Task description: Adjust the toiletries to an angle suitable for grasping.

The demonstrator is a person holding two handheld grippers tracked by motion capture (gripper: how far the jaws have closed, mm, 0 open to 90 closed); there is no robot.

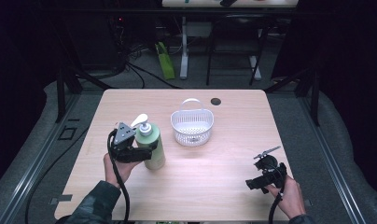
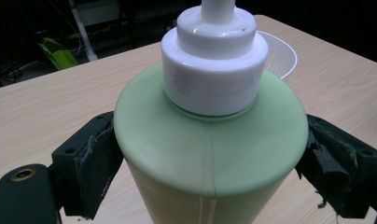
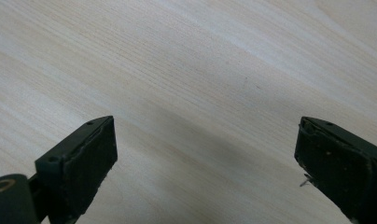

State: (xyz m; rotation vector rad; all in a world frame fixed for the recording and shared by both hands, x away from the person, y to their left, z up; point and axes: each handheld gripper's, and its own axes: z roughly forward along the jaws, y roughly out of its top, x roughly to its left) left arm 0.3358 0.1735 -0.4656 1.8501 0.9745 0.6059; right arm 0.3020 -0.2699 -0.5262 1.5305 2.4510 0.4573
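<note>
Woodgrain in a pale, smooth laminate covers the desk [image 1: 210, 172], a rounded-corner slab with a small dark round hole near its far edge. Standing upright on its left half is a pump bottle [image 1: 151, 144], a glossy light-green plastic cylinder with a domed shoulder, a faint vertical mould seam and a white ribbed collar under a white pump head. The left claw [image 1: 147, 152] is clenched on the bottle's body just below the shoulder, its worn black foam pads pressed against both sides. Just right of the bottle and farther back sits a white perforated plastic basket [image 1: 192, 126] with an arched handle. The right claw [image 1: 254, 183] hovers released near the right front edge, jaws wide apart.
</note>
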